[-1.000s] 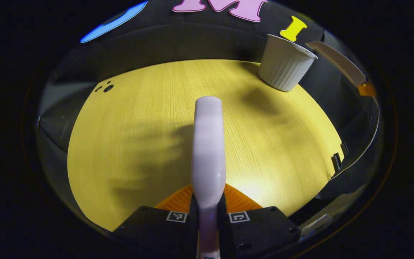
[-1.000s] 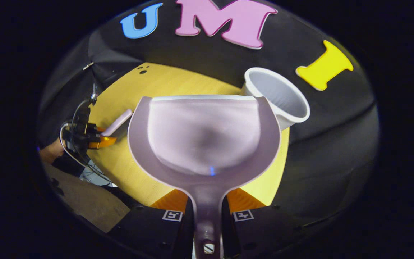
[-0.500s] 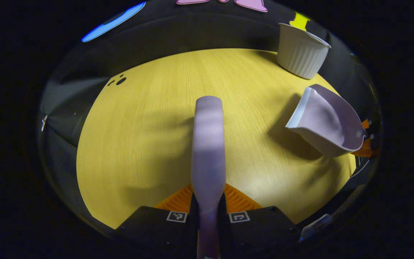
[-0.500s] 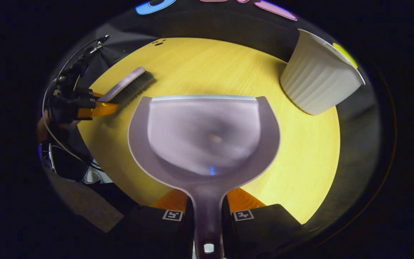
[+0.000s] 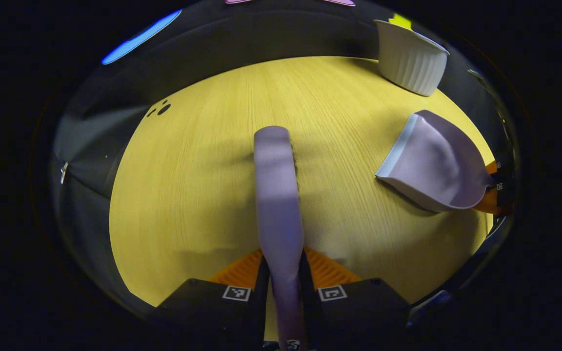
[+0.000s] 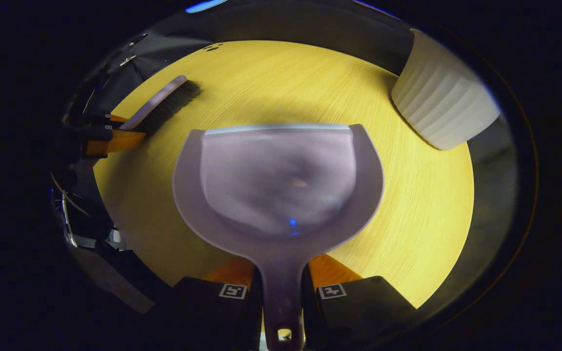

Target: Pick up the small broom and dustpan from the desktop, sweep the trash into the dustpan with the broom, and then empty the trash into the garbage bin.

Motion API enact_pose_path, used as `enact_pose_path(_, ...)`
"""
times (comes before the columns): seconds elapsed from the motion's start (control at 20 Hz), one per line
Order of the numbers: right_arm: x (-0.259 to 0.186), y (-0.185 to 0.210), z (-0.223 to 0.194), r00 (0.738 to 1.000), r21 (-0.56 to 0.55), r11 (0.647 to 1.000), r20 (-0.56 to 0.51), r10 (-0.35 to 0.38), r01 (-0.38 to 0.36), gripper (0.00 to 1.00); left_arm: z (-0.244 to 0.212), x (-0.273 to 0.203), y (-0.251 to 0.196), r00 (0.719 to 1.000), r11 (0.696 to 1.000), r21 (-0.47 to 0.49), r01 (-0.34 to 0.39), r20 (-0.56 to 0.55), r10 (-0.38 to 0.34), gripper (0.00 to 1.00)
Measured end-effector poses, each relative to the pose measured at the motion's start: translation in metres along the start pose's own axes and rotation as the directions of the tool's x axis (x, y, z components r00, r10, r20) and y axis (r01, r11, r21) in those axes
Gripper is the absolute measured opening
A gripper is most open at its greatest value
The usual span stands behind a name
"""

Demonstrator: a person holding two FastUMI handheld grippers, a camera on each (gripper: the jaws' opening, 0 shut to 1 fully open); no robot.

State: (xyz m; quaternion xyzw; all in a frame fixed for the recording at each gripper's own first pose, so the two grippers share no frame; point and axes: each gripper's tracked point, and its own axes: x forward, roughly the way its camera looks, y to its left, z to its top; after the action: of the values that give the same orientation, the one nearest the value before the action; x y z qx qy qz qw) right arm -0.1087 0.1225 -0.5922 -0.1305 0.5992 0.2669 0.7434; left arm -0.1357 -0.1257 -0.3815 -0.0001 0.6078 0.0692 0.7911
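Broom point(image 5: 277, 195) is getting pinched at its handle by the left gripper's point(image 5: 283, 292) jaws, sticking straight out toward 12 o'clock over the yellow table point(image 5: 203, 195), bristles just peeking along its side. Dustpan point(image 6: 278, 185) is sitting in the right gripper's point(image 6: 282, 292) jaws, which are squeezing its handle, pan mouth facing 12 o'clock above the table. In the left gripper view it's hanging at about 3 o'clock. White ribbed garbage bin point(image 6: 439, 109) is standing at 2 o'clock near the table's edge.
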Motion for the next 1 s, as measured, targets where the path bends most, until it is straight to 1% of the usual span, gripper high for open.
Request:
enact_pose_path(0.05,0.0,0.002,0.0,1.0,0.015,1.0,0.002,0.005,-0.005,0.4,0.001,-0.001,-0.002,1.0,1.0,0.012,-0.003,-0.003,0.003,0.31)
enact_pose_path(0.1,-0.002,0.004,0.0,1.0,0.028,1.0,0.006,0.01,-0.01,0.42,0.002,-0.003,-0.001,1.0,1.0,0.021,-0.007,-0.002,0.007,0.33)
enact_pose_path(0.15,-0.007,0.005,0.001,1.0,0.042,0.999,0.018,0.021,-0.022,0.47,0.004,-0.005,-0.001,1.0,1.0,0.025,-0.015,0.006,0.015,0.41)
enact_pose_path(0.25,-0.027,0.007,0.005,0.998,0.064,0.998,0.049,0.026,-0.029,0.53,0.008,-0.015,-0.001,0.999,1.0,0.007,-0.018,0.035,0.017,0.46)
enact_pose_path(0.45,-0.061,0.007,0.012,0.993,0.086,0.996,0.112,0.019,-0.029,0.55,0.017,-0.044,0.007,0.993,0.999,-0.036,-0.026,0.113,0.03,0.46)
enact_pose_path(0.5,-0.073,0.011,0.018,0.99,0.101,0.994,0.141,0.026,-0.041,0.56,0.021,-0.055,0.009,0.989,0.998,-0.059,-0.023,0.146,0.032,0.46)
enact_pose_path(0.55,-0.08,0.012,0.02,0.987,0.111,0.993,0.157,0.025,-0.042,0.48,0.024,-0.063,0.01,0.986,0.997,-0.075,-0.019,0.167,0.031,0.46)
enact_pose_path(0.6,-0.087,0.014,0.025,0.983,0.124,0.991,0.18,0.024,-0.047,0.56,0.025,-0.07,0.011,0.982,0.996,-0.086,-0.016,0.188,0.032,0.46)
enact_pose_path(0.7,-0.106,0.018,0.035,0.972,0.154,0.987,0.234,0.016,-0.053,0.56,0.033,-0.087,0.014,0.97,0.995,-0.102,-0.015,0.241,0.04,0.46)
enact_pose_path(0.8,-0.125,0.021,0.056,0.949,0.181,0.981,0.314,0.005,-0.065,0.56,0.049,-0.105,0.018,0.945,0.992,-0.126,-0.005,0.323,0.046,0.46)
enact_pose_path(0.85,-0.137,0.024,0.071,0.931,0.189,0.979,0.365,0.005,-0.079,0.56,0.06,-0.118,0.02,0.925,0.99,-0.143,0.009,0.378,0.047,0.46)
enact_pose_path(0.9,-0.15,0.028,0.089,0.905,0.191,0.976,0.426,0.012,-0.103,0.56,0.072,-0.133,0.02,0.901,0.987,-0.161,0.024,0.431,0.048,0.46)
enact_pose_path(1.0,-0.175,0.029,0.12,0.853,0.185,0.976,0.522,-0.002,-0.111,0.55,0.093,-0.159,0.029,0.852,0.978,-0.203,0.044,0.519,0.069,0.46)
